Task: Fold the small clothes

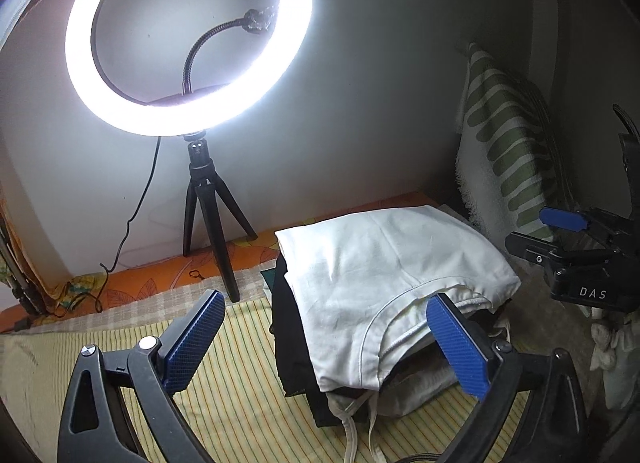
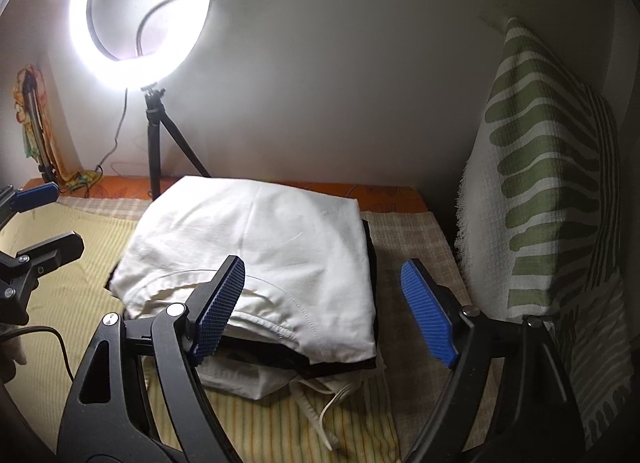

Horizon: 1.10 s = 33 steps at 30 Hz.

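Folded white garment (image 1: 384, 275) lies ahead of both spread, empty grippers, left (image 1: 328, 343) and right (image 2: 324, 311).

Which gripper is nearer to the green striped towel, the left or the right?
The right gripper. Its outer side is close beside the green striped towel. The left gripper is at the far side of the white garment, away from the towel.
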Tool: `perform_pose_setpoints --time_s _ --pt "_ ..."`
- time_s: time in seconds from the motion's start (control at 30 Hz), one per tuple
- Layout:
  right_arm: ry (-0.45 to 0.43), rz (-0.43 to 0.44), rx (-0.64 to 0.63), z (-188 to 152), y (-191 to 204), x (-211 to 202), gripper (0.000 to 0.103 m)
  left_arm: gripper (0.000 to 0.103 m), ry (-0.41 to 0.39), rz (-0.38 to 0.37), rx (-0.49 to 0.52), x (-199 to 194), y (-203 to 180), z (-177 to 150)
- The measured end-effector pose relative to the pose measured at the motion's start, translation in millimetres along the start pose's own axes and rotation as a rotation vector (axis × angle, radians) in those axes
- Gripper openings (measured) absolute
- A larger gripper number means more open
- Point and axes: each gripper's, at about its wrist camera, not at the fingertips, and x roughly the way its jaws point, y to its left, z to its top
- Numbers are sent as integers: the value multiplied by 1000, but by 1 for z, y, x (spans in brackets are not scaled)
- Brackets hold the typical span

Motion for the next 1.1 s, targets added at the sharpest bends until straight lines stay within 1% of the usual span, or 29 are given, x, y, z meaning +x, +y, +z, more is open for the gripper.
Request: perform_pose_setpoints --time_s 0.13,0.27,0.4,0.5,0.63,0.83,0.97,1.1 --pt "-33 4 18 -1 6 -29 90 102 -29 -17 -6 -29 1 -2" --pt "-62 19 19 -6 16 -59 91 103 -53 -30 -13 -59 3 -6" --pt "-87 37 23 -15 28 -86 96 103 -76 -38 -15 -87 7 -14" --pt "-103 49 22 -23 39 -102 97 103 -95 -32 -1 -109 10 -23" --pt "-122 65 35 -39 53 -125 100 103 -116 -26 20 -137 15 -38" --pt "-153 102 62 -65 80 -153 103 103 -144 -23 23 -175 21 -61" --pt "-163 134 81 -85 96 -165 103 103 -151 -10 11 -195 26 -80" --pt "-156 137 113 -106 106 -172 103 103 -149 11 16 -207 29 -104"
